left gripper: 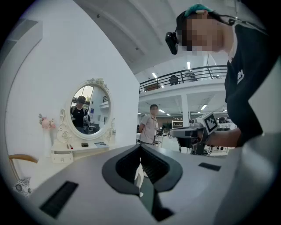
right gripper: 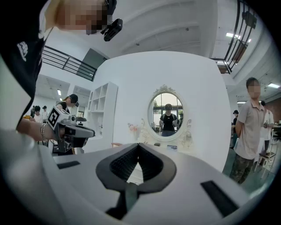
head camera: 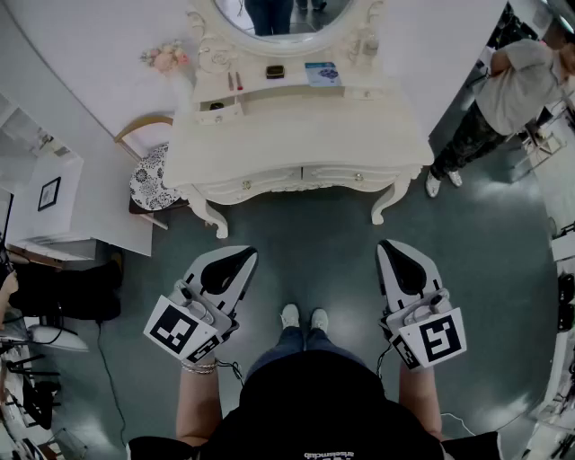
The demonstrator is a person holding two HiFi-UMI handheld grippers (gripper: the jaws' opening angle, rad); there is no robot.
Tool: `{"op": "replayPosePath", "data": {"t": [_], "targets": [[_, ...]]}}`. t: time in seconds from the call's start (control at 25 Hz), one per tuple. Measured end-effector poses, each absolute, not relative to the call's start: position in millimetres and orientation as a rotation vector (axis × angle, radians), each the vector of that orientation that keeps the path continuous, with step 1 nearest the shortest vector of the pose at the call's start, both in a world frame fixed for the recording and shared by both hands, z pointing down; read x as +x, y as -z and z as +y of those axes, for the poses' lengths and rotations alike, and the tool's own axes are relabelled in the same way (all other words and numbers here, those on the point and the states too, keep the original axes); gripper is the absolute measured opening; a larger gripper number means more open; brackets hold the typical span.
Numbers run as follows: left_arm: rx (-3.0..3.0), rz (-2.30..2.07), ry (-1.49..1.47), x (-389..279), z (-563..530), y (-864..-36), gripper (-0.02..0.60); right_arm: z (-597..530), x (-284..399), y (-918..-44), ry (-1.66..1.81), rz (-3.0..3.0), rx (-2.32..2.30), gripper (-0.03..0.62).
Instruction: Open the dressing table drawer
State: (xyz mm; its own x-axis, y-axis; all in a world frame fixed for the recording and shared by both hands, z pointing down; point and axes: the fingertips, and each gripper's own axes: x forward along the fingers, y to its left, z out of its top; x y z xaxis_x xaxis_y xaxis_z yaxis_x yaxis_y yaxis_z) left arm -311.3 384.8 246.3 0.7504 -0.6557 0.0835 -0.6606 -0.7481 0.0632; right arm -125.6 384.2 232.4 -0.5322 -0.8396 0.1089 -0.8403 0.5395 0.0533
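Surroundings: a chair (head camera: 148, 171) with a patterned cushion stands at the left end of the dressing table (head camera: 296, 135), close by its front leg. A bystander (head camera: 517, 85) stands off the right end, away from the table front. A low white cabinet (head camera: 54, 202) sits further left. On the raised shelf I note flowers (head camera: 164, 58), a small dark case (head camera: 275, 71) and a blue booklet (head camera: 322, 73).

Visibility: the mirror (head camera: 278, 13) is cut off by the top edge of the head view. The drawer fronts show only as narrow strips seen from steeply above, their knobs barely legible. In both gripper views the tongs' own bodies cover those fronts.

Task item: two drawers sit under the surface's front edge, the left drawer (head camera: 247, 185) and the right drawer (head camera: 358, 177), both closed.

The left tongs (head camera: 241, 256) and right tongs (head camera: 389, 247) are clenched on nothing and point at the table. Both are well short of it. The left lines up with the left drawer. The right sits slightly outboard of the right drawer.
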Motion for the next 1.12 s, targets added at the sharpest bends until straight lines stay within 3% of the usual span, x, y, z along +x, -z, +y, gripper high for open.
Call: {"op": "replayPosePath", "data": {"t": [1.12], "targets": [[2.847, -1.006, -0.108, -219.3, 382.1, -264.3, 0.015, 399.8, -28.7, -251.2, 0.009, -2.593, 1.523, 0.02]]}}
